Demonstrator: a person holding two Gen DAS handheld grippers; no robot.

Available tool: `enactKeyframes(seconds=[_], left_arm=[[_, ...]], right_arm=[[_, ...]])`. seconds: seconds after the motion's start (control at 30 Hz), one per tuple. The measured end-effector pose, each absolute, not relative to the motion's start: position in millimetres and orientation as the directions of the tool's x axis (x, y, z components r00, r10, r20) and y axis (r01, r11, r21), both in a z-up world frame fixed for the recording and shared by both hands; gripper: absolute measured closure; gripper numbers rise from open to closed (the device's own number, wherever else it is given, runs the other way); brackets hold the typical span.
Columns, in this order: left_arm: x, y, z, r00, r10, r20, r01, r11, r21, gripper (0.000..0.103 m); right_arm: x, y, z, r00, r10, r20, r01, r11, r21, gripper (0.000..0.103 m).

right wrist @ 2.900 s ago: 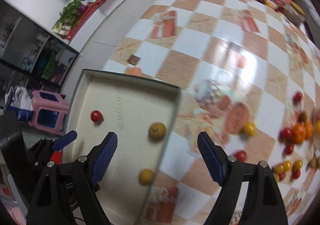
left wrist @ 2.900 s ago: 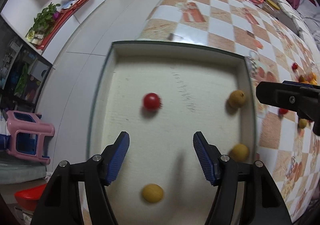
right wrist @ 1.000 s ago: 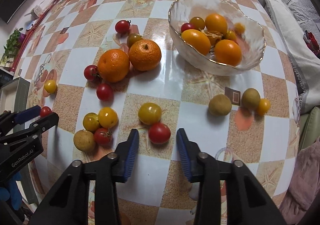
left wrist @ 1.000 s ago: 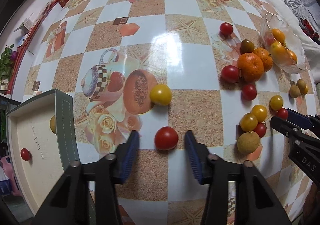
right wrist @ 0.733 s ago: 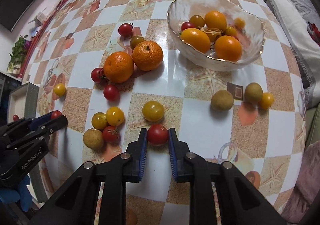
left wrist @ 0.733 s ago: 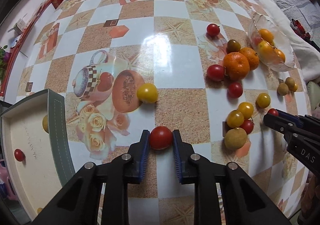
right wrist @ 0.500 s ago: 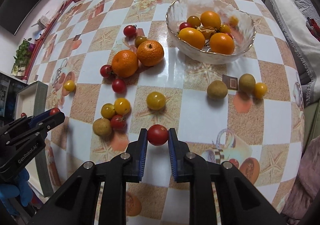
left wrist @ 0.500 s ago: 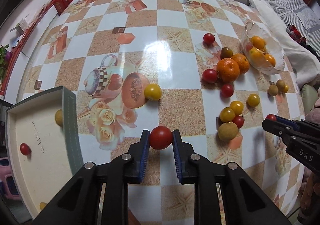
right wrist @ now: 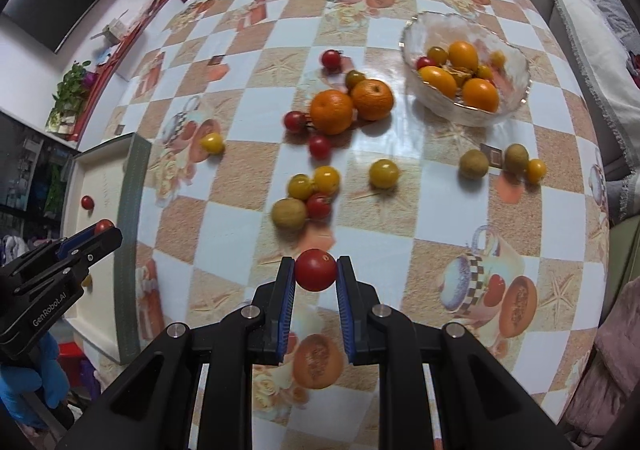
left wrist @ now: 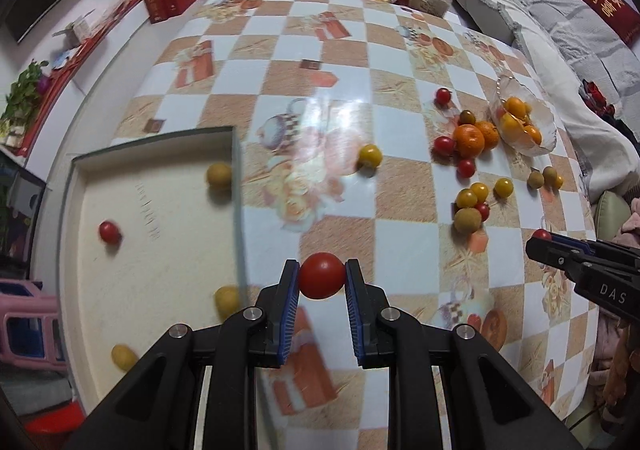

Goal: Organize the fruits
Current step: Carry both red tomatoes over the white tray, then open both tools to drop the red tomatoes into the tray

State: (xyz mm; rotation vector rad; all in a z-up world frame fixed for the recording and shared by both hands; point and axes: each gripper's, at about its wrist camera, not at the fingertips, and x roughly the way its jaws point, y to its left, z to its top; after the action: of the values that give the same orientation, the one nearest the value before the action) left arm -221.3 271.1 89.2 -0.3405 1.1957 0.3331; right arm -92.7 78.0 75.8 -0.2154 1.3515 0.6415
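Left gripper (left wrist: 322, 276) clamped on red tomato (left wrist: 322, 275); right gripper (right wrist: 315, 270) clamped on second red tomato (right wrist: 315, 270).

Both fruits pinched between blue pads, clear of checkered tablecloth (left wrist: 408, 218). Left-held tomato just right of cream tray (left wrist: 160, 250) wall; right-held one over mid-table, below loose fruit cluster. In tray: one small red tomato (left wrist: 109, 231), several yellow-brown round fruits (left wrist: 219, 175). Loose on cloth: two oranges (right wrist: 332, 111) touching each other, red cherry tomatoes beside them, yellow tomatoes (right wrist: 383, 173), brownish fruits (right wrist: 289, 213). Glass bowl (right wrist: 516, 62) far right, holding orange and yellow fruit. Blue-gloved hand (right wrist: 24, 390) at lower left of right wrist view.
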Motion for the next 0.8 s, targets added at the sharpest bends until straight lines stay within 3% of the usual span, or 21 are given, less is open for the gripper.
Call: enactKeyframes(seconds=[0.8], left_arm=[[-346,349,49,0.211,0.134,-0.968,-0.63,0.776,-0.029,0.079]], right_arm=[[-159,278,82,-0.098,0.348,-0.932,-0.797,0.533,0.283,0.081]])
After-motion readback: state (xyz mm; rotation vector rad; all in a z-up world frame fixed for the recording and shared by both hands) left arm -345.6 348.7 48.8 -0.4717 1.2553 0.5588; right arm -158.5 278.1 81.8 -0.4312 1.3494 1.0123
